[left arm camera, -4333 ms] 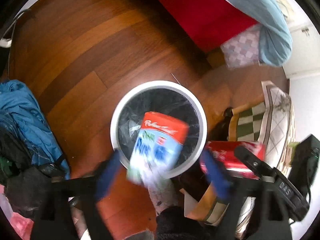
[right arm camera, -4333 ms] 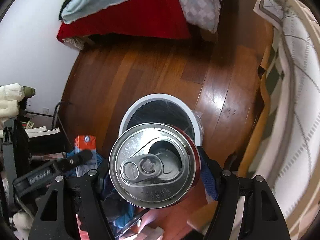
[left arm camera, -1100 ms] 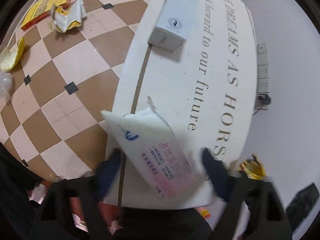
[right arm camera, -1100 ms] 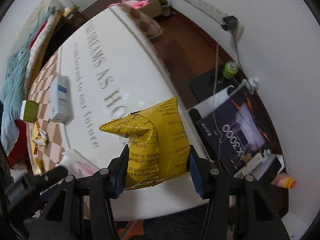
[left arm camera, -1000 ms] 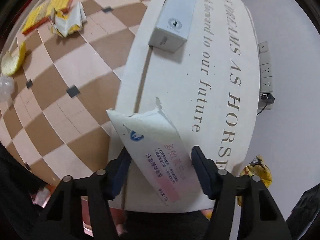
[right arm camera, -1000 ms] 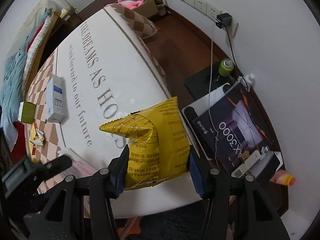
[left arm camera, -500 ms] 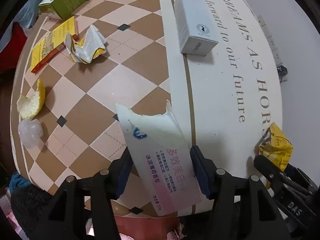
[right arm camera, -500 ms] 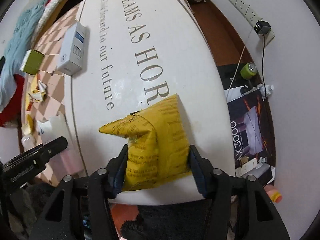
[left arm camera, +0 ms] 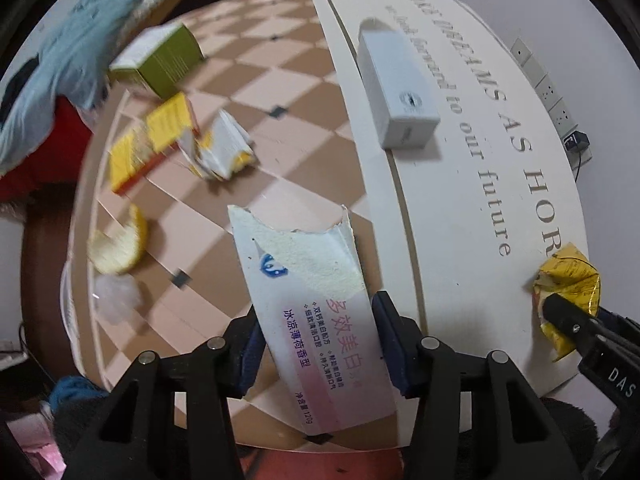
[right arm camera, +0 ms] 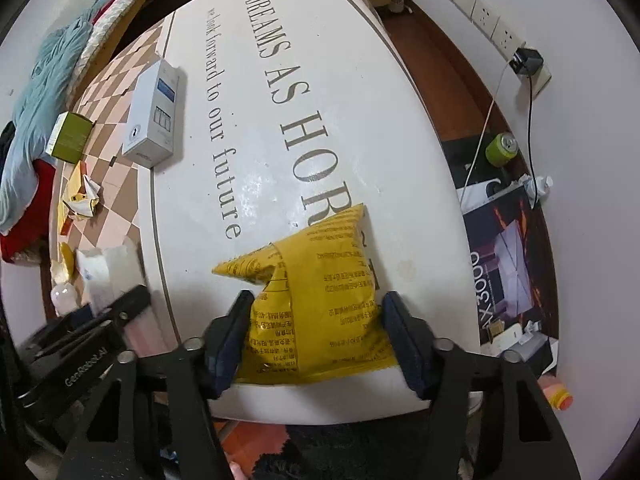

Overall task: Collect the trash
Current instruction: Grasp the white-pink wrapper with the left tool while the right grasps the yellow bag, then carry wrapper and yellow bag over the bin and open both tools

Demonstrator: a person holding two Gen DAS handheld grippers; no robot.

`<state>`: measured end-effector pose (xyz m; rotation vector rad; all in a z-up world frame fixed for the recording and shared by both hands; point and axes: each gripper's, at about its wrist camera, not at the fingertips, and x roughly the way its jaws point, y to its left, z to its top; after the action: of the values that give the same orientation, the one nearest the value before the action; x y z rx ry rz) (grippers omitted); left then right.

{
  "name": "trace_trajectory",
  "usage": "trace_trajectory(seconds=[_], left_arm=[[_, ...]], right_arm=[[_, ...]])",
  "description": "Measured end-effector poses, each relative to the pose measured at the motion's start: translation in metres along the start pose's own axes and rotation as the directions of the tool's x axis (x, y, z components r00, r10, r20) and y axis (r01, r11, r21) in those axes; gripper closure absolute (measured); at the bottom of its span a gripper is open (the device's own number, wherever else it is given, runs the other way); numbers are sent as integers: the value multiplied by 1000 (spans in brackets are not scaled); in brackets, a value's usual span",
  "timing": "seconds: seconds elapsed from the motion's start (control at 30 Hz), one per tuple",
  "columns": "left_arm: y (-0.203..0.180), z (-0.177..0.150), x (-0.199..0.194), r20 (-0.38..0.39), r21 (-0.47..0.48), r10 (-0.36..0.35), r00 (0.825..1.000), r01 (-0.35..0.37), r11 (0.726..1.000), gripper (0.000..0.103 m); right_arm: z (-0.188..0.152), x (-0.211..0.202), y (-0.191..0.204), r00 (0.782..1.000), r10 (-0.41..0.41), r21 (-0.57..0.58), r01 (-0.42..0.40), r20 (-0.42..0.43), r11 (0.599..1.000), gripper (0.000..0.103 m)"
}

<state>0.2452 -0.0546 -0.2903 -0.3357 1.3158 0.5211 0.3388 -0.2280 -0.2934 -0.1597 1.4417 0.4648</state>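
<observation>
Places are given relative to the white box, which lies on the surface across the line between its checkered half and its white lettered half.

Far left of the box, beyond the surface edge, a blue cloth is draped over something red. At the left edge of the checkered half, nearer the cameras than the box, a peel and a clear plastic piece are seen side by side. Left of the box a green box stands, with a yellow packet and a crumpled wrapper just below it, close together.

Below the box, at the near edge, a torn carton is clamped in the left claw, both blue pads pressed against its sides; its ragged open end points toward the box.

To the lower right of the box, over the white half near the lettering, a yellow bag is gripped by the right claw, the pads closed on its sides. Whether the bag touches the surface cannot be told.

Right of the box, off the surface, a green can stands on the floor by a dark board, and wall sockets with a plugged charger are seen beyond.
</observation>
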Motion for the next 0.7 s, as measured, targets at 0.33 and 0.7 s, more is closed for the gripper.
trace_trajectory(seconds=[0.33,0.7], left_arm=[[53,-2,-70,189,21,29,982,-34,999,56],[178,1,-173,391,-98,57,918,-20,995,56]], right_arm=[[-3,-36,19,994,-7,-23,10,110,1000,56],[-10,-126,110,952,66,-150,-22,297,988,56]])
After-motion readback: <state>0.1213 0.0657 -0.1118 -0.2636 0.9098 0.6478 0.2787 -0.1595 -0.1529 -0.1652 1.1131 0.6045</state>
